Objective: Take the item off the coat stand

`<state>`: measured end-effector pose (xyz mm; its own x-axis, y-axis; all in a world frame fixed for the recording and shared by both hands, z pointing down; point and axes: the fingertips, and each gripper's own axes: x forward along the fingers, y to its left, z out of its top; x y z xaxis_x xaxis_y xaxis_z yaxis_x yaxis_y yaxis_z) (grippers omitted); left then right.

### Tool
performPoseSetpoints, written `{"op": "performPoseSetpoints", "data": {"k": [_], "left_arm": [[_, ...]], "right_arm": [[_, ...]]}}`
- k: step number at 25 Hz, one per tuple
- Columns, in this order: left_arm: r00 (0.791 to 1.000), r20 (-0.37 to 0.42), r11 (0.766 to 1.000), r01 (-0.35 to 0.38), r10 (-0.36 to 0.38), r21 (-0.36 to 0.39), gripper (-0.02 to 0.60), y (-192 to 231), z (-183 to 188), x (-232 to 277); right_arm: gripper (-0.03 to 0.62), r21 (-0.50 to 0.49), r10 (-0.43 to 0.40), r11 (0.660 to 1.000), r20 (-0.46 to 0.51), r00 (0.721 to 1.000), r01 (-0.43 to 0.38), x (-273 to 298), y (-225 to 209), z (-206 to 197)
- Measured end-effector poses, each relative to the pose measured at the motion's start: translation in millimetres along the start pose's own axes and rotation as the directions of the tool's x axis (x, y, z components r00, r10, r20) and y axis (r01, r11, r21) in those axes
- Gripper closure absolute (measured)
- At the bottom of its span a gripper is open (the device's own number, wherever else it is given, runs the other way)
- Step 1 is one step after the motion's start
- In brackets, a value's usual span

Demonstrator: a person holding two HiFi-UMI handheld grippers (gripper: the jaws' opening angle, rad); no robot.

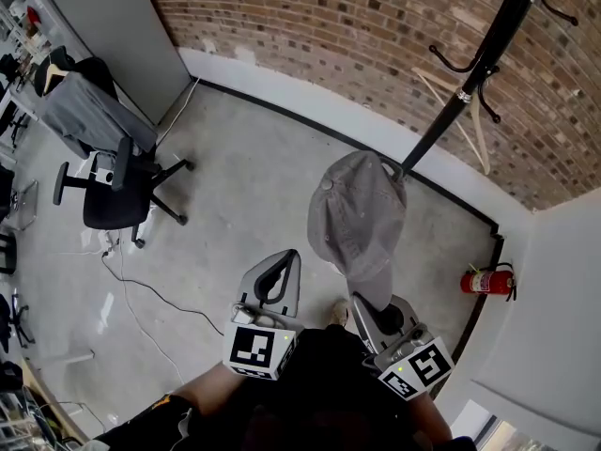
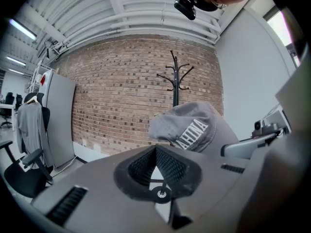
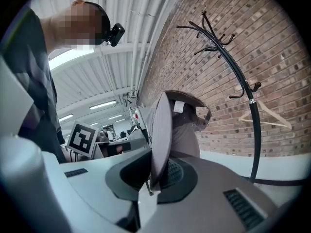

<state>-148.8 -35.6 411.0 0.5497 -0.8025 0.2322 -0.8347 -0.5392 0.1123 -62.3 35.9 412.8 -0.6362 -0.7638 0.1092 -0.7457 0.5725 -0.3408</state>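
Observation:
A grey baseball cap point(image 1: 357, 219) with white lettering hangs free in the air, clear of the black coat stand point(image 1: 470, 83). My right gripper point(image 1: 364, 301) is shut on the cap's brim from below. In the right gripper view the brim point(image 3: 160, 130) stands edge-on between the jaws, with the stand point(image 3: 243, 91) behind on the right. My left gripper point(image 1: 291, 259) is held to the left of the cap, shut, with nothing between its jaws. The left gripper view shows the cap point(image 2: 194, 127) just beyond the closed jaws point(image 2: 156, 149) and the stand point(image 2: 175, 81) at the brick wall.
A wooden hanger point(image 1: 474, 120) hangs on the stand. A red fire extinguisher point(image 1: 486, 282) sits by the right wall. A black office chair point(image 1: 117, 191) with a grey garment point(image 1: 84, 111) stands at left, beside a loose cable point(image 1: 141, 294) on the concrete floor.

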Motion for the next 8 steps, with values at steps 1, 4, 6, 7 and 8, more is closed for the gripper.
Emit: {"op": "performPoseSetpoints", "data": {"k": [1, 4, 6, 7, 8], "left_arm": [[1.000, -0.001, 1.000, -0.001, 0.001, 0.000, 0.557, 0.1, 0.7, -0.3], [1.000, 0.004, 1.000, -0.001, 0.001, -0.001, 0.557, -0.9, 1.3, -1.4], [1.000, 0.008, 1.000, 0.004, -0.004, -0.001, 0.557, -3.6, 1.2, -1.9], [1.000, 0.010, 1.000, 0.008, -0.008, 0.000, 0.557, -5.4, 1.5, -1.9], [1.000, 0.013, 1.000, 0.011, -0.011, 0.002, 0.557, -7.1, 1.9, -1.9]], "right_arm": [[0.563, -0.002, -0.003, 1.000, 0.001, 1.000, 0.003, -0.7, 0.1, 0.0], [0.563, 0.001, -0.011, 1.000, 0.005, 1.000, 0.011, -2.9, 0.1, -0.6], [0.563, 0.004, -0.015, 1.000, 0.007, 1.000, 0.015, -5.0, -0.6, -0.6], [0.563, 0.005, -0.017, 1.000, 0.008, 1.000, 0.017, -6.2, -1.2, -0.4], [0.563, 0.006, -0.020, 1.000, 0.008, 1.000, 0.020, -7.5, -1.9, -0.1]]}}
